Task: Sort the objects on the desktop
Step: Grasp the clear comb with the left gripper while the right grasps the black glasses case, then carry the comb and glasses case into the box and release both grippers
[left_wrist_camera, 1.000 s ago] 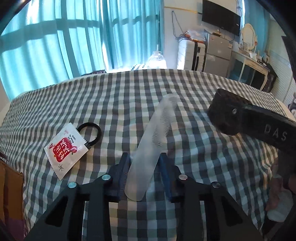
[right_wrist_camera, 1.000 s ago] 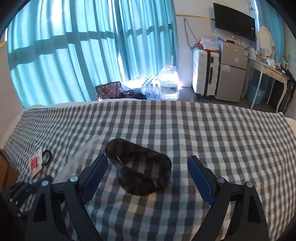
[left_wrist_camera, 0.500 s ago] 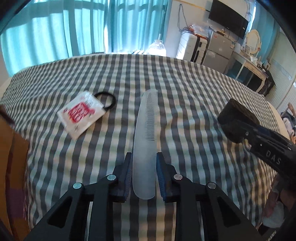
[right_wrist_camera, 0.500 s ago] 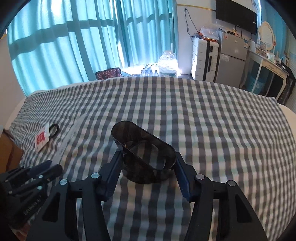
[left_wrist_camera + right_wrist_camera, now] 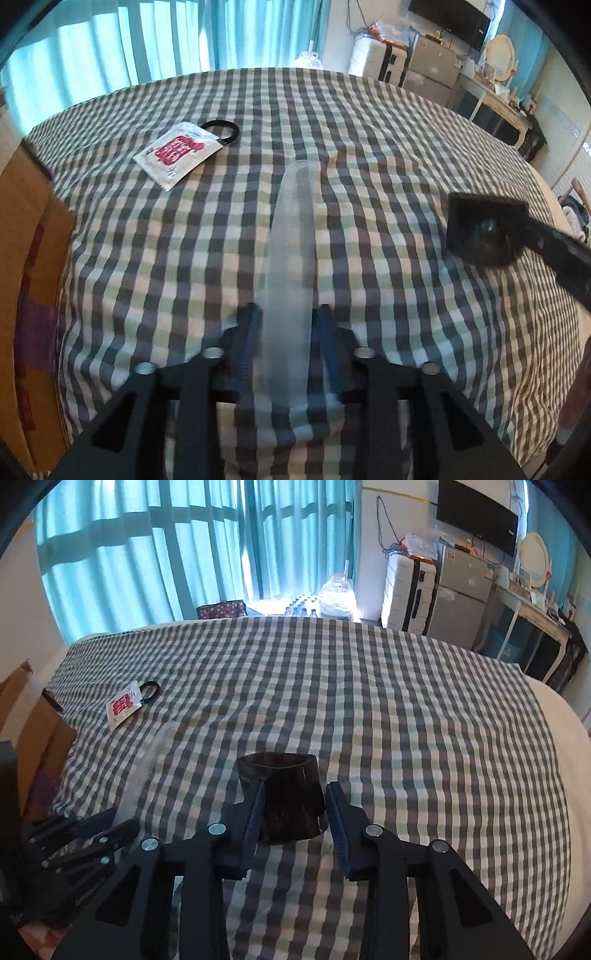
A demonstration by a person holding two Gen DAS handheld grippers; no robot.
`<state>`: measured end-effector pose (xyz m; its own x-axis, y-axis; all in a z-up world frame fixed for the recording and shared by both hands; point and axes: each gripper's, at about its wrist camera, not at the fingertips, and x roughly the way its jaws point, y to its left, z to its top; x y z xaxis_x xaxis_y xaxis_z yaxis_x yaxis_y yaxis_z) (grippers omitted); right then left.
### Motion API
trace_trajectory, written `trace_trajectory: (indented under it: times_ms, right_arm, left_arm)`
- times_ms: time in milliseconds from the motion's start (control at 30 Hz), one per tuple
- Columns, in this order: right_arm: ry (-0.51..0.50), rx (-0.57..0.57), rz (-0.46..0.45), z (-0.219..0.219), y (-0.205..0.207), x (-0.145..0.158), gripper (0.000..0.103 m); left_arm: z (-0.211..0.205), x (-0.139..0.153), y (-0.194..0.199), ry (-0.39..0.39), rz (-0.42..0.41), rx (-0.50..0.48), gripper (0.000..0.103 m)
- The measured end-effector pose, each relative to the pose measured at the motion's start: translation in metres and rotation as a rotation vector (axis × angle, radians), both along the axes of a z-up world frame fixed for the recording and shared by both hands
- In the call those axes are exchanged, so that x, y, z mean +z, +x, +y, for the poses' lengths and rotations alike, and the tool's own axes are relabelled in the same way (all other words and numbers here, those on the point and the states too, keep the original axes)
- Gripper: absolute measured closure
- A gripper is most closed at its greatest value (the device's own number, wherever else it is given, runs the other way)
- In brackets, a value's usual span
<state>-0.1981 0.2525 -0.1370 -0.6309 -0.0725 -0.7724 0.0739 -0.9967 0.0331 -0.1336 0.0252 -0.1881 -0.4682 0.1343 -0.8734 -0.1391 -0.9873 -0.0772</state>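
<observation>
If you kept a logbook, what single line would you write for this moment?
left tongs: shut on comb | right tongs: shut on cup | on cloth: packet, hair tie

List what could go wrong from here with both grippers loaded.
1. The left gripper pinches the translucent comb only near one end; the long free end could pivot or slip.
2. The right gripper squeezes the dark cup; it may pop out.
3. Both loads sit close and could collide.
</observation>
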Motion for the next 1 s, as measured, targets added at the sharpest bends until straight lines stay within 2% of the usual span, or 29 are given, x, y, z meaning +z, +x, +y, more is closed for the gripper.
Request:
trace_trajectory:
  times_ms: [67, 100, 133, 200, 233, 300, 367, 500, 600, 733, 833, 1000]
  right_arm:
    - [-0.036, -0.005, 0.004, 0.005, 0.001, -0.003, 0.068]
    - [-0.063, -0.005, 0.009, 0.008, 0.001, -0.004, 0.066]
    - [-0.09, -0.001, 0.005, 0.01, -0.001, -0.006, 0.059]
    - [-0.126, 0.008, -0.006, 0.012, -0.006, -0.012, 0.051]
    - [-0.148, 0.013, -0.006, 0.013, -0.008, -0.015, 0.05]
    - [-0.17, 0.011, -0.032, 0.011, -0.015, -0.02, 0.05]
    - [-0.142, 0.02, -0.053, 0.004, -0.021, -0.027, 0.048]
    - [-0.137, 0.037, -0.065, -0.004, -0.023, -0.033, 0.051]
    - [-0.127, 0.023, -0.068, -0.006, -0.017, -0.028, 0.052]
    - [-0.117, -0.015, -0.033, -0.003, -0.002, -0.007, 0.053]
    - [-0.149, -0.042, 0.001, -0.002, 0.017, 0.011, 0.053]
    - [-0.175, -0.053, -0.003, -0.006, 0.062, 0.025, 0.053]
  left_arm:
    - [0.005, -0.001, -0.004, -0.003, -0.007, -0.017, 0.038]
    - [0.007, -0.002, -0.006, -0.015, -0.001, -0.02, 0.037]
    - [0.009, -0.003, -0.008, -0.027, 0.009, -0.018, 0.037]
    - [0.016, -0.004, -0.01, -0.032, 0.028, -0.011, 0.042]
    - [0.014, -0.005, -0.007, -0.024, 0.041, -0.008, 0.048]
    - [0.022, -0.004, -0.012, -0.014, 0.045, -0.016, 0.066]
    - [0.022, -0.002, -0.012, 0.0, 0.033, -0.025, 0.077]
    - [-0.001, 0.008, -0.008, 0.053, 0.022, 0.02, 0.077]
    - [-0.014, 0.016, 0.001, 0.043, 0.042, 0.034, 0.077]
    - [-0.022, 0.034, 0.013, 0.026, 0.065, 0.04, 0.077]
    - [-0.025, 0.051, 0.024, 0.038, 0.072, 0.029, 0.077]
    - [-0.02, 0.083, 0.04, 0.058, 0.101, 0.015, 0.077]
